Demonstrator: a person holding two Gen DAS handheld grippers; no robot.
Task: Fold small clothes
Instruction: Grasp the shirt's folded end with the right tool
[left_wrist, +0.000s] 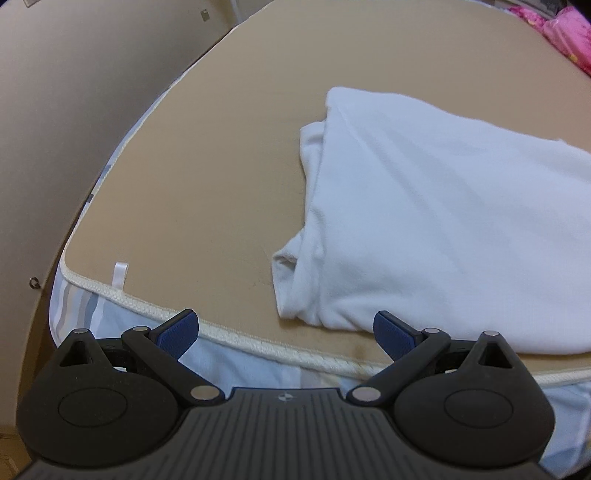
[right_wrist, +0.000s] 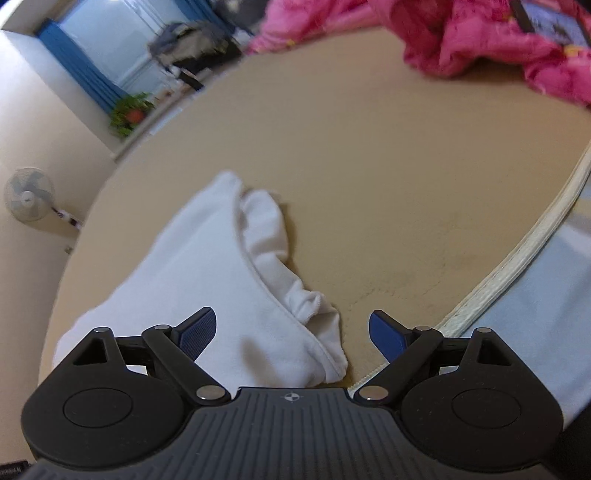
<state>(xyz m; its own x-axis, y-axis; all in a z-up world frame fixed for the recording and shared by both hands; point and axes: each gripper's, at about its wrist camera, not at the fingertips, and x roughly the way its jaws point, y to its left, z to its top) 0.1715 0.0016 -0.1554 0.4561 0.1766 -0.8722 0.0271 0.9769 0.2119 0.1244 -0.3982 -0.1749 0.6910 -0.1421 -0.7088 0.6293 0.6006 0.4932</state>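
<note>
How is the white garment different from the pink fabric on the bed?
The white garment is plain and lies partly folded near the front edge; the pink fabric is bright, seems patterned, and lies bunched at the far side. The white garment is between the right gripper jaws; the pink fabric is far away. Both rest on the tan mattress.

Soft, even indoor light, faint shadows, strong fisheye bending at edges — far background blurred, no glare

**Garment near the mattress's front edge**

A folded white fleece garment (left_wrist: 443, 206) lies on the tan mattress (left_wrist: 221, 184), close to its corded front edge (left_wrist: 258, 341). The left gripper (left_wrist: 286, 332) hangs over that edge, left of the garment. The right gripper (right_wrist: 291, 334) hangs over the garment's right corner. A pink crumpled blanket (right_wrist: 480, 40) lies at the far end.
</note>
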